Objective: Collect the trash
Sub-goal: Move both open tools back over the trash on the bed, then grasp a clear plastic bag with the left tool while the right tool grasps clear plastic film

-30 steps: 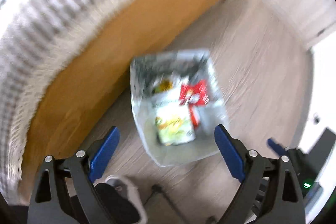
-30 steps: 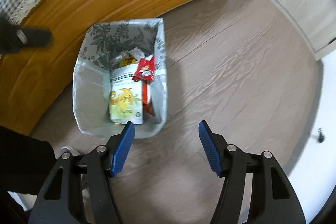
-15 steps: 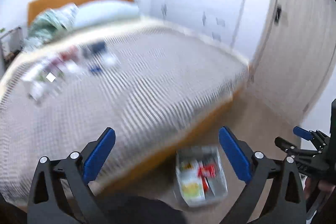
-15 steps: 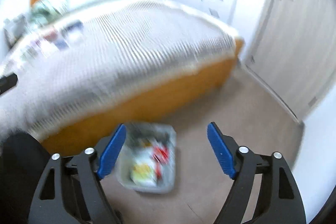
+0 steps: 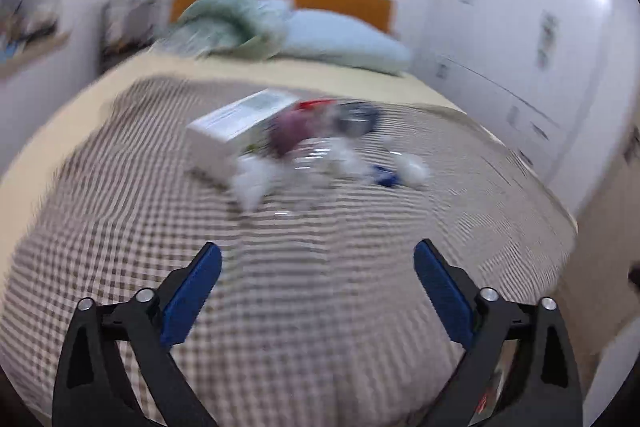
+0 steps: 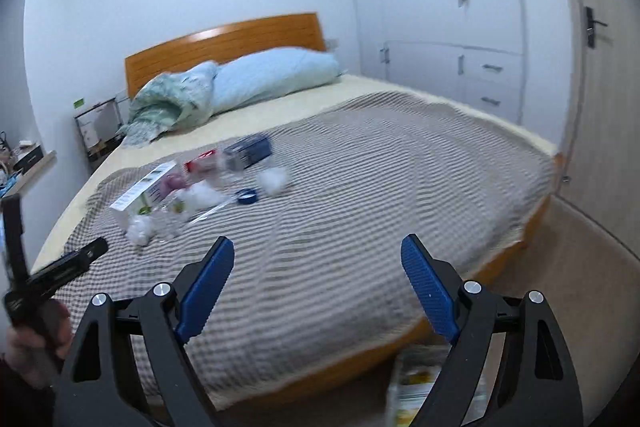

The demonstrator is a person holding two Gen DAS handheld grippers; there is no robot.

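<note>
Trash lies in a loose pile on the checked bedspread (image 6: pixel 360 187): a white box (image 6: pixel 140 193), a blue box (image 6: pixel 248 151), a red packet (image 6: pixel 200 163), a blue ring (image 6: pixel 247 195) and crumpled tissues (image 6: pixel 274 179). The blurred left wrist view shows the same white box (image 5: pixel 236 131) and tissues (image 5: pixel 412 169). My left gripper (image 5: pixel 316 247) hangs above the near bedspread, jaws wide and closing a little, nothing between them. My right gripper (image 6: pixel 317 239) is opening over the bed's foot, also bare. The lined bin (image 6: pixel 416 379) shows on the floor behind the right finger.
A blue pillow (image 6: pixel 276 75) and a green blanket (image 6: pixel 172 103) lie by the wooden headboard (image 6: pixel 224 39). White wardrobes (image 6: pixel 440 27) and a door (image 6: pixel 600 67) line the right side. A nightstand (image 6: pixel 96 131) stands left. A hand (image 6: pixel 32 343) holds the left gripper's handle.
Both views have swung up from the bin on the floor to the bed top and its pile. The right jaws have spread wider; the left jaws stay wide.
</note>
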